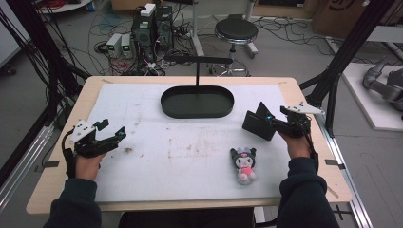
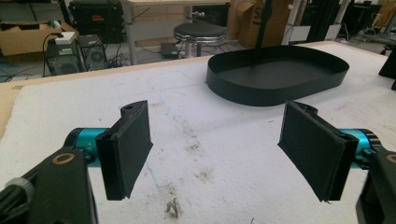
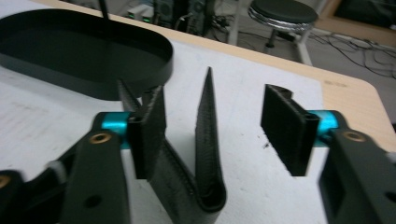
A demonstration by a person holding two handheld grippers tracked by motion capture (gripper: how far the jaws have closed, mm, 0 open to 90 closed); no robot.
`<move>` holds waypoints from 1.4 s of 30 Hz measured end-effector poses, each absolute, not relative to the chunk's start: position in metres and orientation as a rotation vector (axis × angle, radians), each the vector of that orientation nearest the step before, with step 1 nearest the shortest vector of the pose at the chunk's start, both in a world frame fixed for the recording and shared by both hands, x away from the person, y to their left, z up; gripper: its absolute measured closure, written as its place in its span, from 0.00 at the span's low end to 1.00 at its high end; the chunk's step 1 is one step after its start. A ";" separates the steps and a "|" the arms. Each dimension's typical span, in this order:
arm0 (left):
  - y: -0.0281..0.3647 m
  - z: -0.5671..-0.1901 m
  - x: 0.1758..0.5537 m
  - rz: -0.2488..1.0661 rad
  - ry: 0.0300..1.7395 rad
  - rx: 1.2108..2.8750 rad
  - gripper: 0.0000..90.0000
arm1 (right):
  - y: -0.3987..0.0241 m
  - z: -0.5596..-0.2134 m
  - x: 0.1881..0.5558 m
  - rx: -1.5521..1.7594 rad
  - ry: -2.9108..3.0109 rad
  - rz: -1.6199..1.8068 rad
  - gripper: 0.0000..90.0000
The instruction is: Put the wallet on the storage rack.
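A black folded wallet (image 1: 258, 122) stands open like a V on the white mat at the right, its fold toward my right gripper (image 1: 270, 121). In the right gripper view the wallet (image 3: 205, 140) sits between the spread jaws of that gripper (image 3: 217, 133). One flap leans by the left pad (image 3: 149, 130); the right pad stands clear of it. My left gripper (image 1: 112, 129) rests at the mat's left, open, and in its own view this gripper (image 2: 219, 154) has nothing between its pads. A small plush toy (image 1: 243, 164) with dark ears and a pink front lies near the front right.
A black oval tray (image 1: 164, 102) with an upright post stands at the mat's far middle; its wall (image 2: 261, 91) and rim (image 3: 163, 56) appear in both gripper views. A stool (image 1: 236, 31), computers (image 1: 152, 28) and cables lie beyond the table. Black frame posts flank both sides.
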State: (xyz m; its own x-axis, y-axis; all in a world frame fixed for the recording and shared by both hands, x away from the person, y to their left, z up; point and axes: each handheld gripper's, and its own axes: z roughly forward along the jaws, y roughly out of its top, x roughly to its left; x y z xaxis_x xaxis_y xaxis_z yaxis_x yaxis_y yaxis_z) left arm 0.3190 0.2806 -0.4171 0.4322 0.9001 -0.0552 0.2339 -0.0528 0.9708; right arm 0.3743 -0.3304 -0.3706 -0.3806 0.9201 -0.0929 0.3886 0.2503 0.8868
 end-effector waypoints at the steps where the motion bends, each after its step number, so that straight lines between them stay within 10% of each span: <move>1: 0.281 -0.417 0.319 0.742 1.030 1.562 0.27 | -0.331 -0.372 0.371 1.141 1.897 1.085 0.33; 15: 0.278 -0.418 0.320 0.735 1.028 1.575 0.27 | -0.332 -0.403 0.369 1.098 2.002 1.085 0.23; 22: 0.277 -0.420 0.321 0.735 1.032 1.583 0.27 | -0.331 -0.409 0.376 1.114 2.040 1.170 0.56; 24: 0.277 -0.420 0.321 0.734 1.033 1.582 0.27 | -0.334 -0.409 0.377 1.165 2.049 1.190 0.85; 42: 0.276 -0.419 0.323 0.730 1.020 1.589 0.27 | -0.283 -0.353 0.390 1.005 2.054 1.295 0.88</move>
State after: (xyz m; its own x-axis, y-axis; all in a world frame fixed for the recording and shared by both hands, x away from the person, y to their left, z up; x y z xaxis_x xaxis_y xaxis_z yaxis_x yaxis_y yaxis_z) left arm 0.3227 0.2762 -0.4194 0.4475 0.8931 -0.0457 0.2450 -0.0733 0.9668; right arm 0.3903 -0.2835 -0.3535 -0.5972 0.8015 -0.0314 0.3175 0.2722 0.9084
